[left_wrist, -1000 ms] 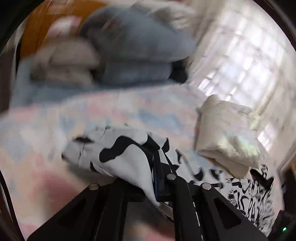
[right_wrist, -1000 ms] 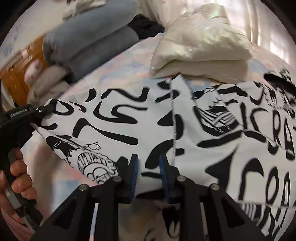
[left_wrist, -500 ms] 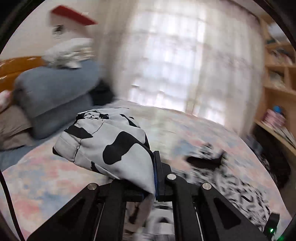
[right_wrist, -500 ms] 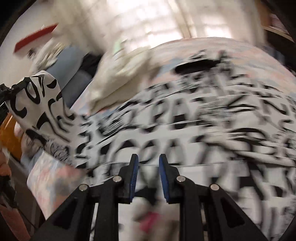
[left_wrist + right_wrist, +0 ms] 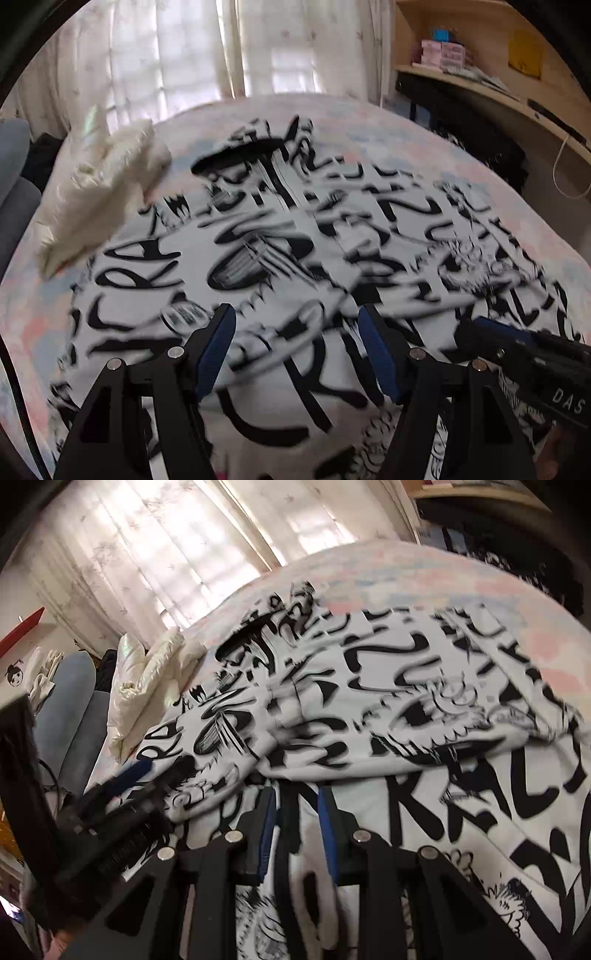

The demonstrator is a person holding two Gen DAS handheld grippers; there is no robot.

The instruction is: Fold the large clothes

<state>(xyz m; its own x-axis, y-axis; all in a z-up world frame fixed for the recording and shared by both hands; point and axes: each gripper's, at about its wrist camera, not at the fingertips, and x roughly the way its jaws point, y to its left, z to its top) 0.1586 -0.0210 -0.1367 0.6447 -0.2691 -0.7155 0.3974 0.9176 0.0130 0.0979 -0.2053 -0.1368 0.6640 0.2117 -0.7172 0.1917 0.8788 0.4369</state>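
A large white garment with black graffiti print [image 5: 295,251] lies spread on the bed, one part folded over the rest; it also shows in the right wrist view [image 5: 406,720]. My left gripper [image 5: 295,339] hovers just above it with jaws wide apart and empty. My right gripper [image 5: 295,819] sits low over the garment's near part, jaws a small gap apart, and the cloth seems to pass between them; whether they pinch it is unclear. The right gripper shows at lower right in the left wrist view [image 5: 517,354], and the left gripper at left in the right wrist view [image 5: 129,794].
A folded cream garment [image 5: 99,195] lies on the pastel bedsheet [image 5: 369,122] at far left. Grey pillows [image 5: 70,709] are beyond it. A curtained window [image 5: 207,55] is behind the bed; a wooden desk with shelves [image 5: 480,88] stands at right.
My left gripper carried a corner of the printed garment across over the rest, then opened and let it go. The right gripper swung with it and stays at the garment's near edge.
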